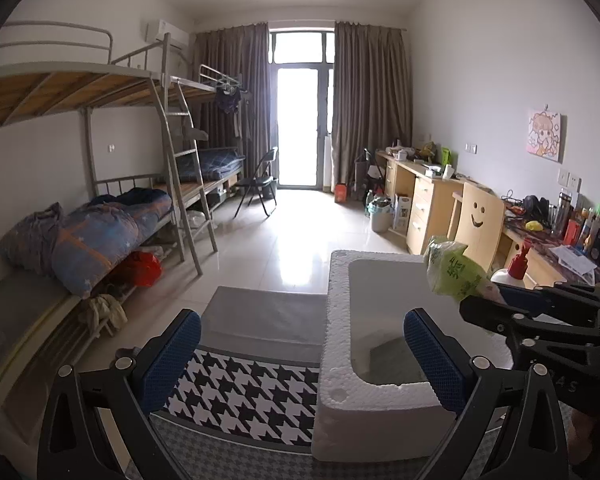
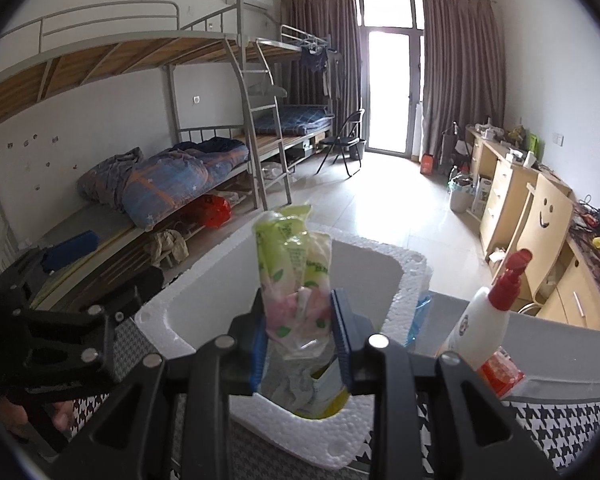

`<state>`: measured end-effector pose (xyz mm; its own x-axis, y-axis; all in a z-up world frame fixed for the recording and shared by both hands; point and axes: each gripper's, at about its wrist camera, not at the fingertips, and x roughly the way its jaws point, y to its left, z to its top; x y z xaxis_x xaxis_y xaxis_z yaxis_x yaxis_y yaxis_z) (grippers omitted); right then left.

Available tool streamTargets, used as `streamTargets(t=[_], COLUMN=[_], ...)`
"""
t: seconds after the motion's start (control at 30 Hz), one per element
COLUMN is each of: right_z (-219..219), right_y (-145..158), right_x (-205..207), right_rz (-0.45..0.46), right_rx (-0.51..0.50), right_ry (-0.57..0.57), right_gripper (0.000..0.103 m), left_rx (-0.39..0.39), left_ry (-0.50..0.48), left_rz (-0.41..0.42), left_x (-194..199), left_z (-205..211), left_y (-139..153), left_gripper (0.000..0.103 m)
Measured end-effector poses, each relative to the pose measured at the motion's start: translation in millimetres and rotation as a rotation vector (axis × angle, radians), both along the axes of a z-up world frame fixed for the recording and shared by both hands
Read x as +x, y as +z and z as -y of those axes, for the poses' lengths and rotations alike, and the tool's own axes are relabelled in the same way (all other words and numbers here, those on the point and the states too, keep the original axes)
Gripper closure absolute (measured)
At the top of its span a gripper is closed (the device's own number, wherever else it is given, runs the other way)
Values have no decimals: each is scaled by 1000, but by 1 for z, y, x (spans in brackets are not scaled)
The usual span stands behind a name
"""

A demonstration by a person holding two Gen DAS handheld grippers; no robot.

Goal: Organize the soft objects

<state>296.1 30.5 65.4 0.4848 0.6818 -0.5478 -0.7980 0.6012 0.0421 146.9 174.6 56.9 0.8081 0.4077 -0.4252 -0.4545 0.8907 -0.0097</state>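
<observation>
The right gripper (image 2: 300, 320) has its fingers closed narrowly on a soft green-and-pink plastic packet (image 2: 296, 264), pinching it near its lower half so that the top stands up above the pads. The packet hangs over the open white foam box (image 2: 403, 276), just above its near rim, and is not yet lowered inside. In the left wrist view the same packet (image 1: 453, 272) shows above the box's right side, gripped by the right gripper (image 1: 495, 304).

The left gripper (image 1: 303, 360) has its fingers spread wide and holds nothing; it straddles the near left corner of the foam box (image 1: 339, 360), with one finger over the houndstooth cloth (image 1: 252, 392) to the box's left and the other over the box's hollow. Whether it touches the box cannot be told.

Inside the box, at its near end under the packet, lie some crumpled pale and yellow wrappers (image 2: 311, 392), which suggests at least one soft thing is already stowed; much of the hollow looks bare. To the box's right stand a white bottle with a red pump (image 2: 491, 312) and a red pack (image 2: 499, 372), and a blue plastic piece (image 2: 419, 316) sits against the box's right wall.

As a judgement, the task is in its middle: one packet is about to be dropped in, and the red pack and blue piece beside the box may still be left to sort.
</observation>
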Motion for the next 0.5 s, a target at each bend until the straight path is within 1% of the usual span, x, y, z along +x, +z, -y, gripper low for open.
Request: streamTargets(t=[0.17, 0.2, 0.27, 0.3, 0.33, 0.5], right_z=[-5, -5, -9, -10, -9, -3], right_y=[-3, -3, -5, -6, -7, -5], right_x=[4, 5, 6, 7, 8, 6], right_rz=[-5, -8, -21, -30, -39, -45], right_rx=[-12, -13, -17, -17, -16, 5], right_ry=[-5, -7, -6, -7, -7, -13], right_gripper=[69, 66, 53, 38, 30, 28], left_rx=[1, 1, 3, 2, 3, 1], left_ry=[-1, -1, -3, -6, -8, -12], left_rz=[0, 0, -2, 0, 0, 4], left_x=[-2, -3, -4, -4, -5, -6], left_z=[-1, -1, 0, 0, 1, 2], left_y=[0, 0, 0, 0, 0, 1], left_gripper=[1, 1, 1, 1, 1, 1])
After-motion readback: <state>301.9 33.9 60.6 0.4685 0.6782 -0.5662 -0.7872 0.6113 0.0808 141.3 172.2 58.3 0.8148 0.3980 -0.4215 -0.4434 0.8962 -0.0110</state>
